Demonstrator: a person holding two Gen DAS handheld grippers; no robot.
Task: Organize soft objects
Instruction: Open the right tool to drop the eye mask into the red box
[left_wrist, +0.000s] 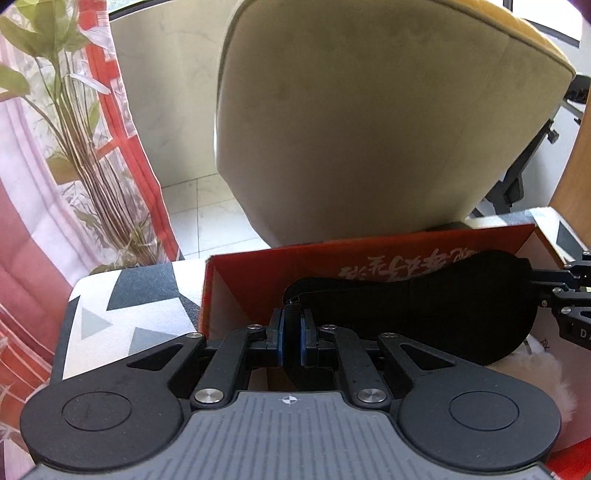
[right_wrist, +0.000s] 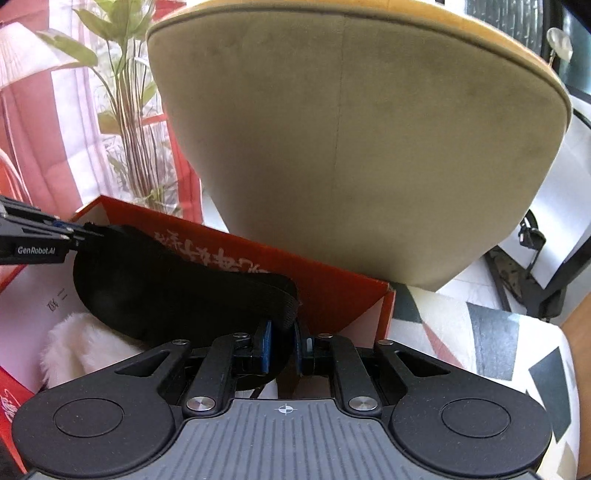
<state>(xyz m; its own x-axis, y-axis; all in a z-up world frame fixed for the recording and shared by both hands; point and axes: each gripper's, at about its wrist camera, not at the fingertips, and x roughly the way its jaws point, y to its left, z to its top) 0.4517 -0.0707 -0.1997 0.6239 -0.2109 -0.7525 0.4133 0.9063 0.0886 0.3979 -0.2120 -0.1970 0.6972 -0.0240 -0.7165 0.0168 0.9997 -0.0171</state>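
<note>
Left claw (left_wrist: 291, 332) and right claw (right_wrist: 282, 345) each pinch an end of the black eye mask (left_wrist: 424, 302), stretched over the red box (left_wrist: 258, 280), above white plush (right_wrist: 77, 347).

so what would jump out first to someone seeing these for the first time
A black eye mask stretched between the two grippers over an open red box, each end pinched in shut jaws. Behind the box looms the pale back of a chair, and something white and fluffy lies in the box under the mask.
</note>
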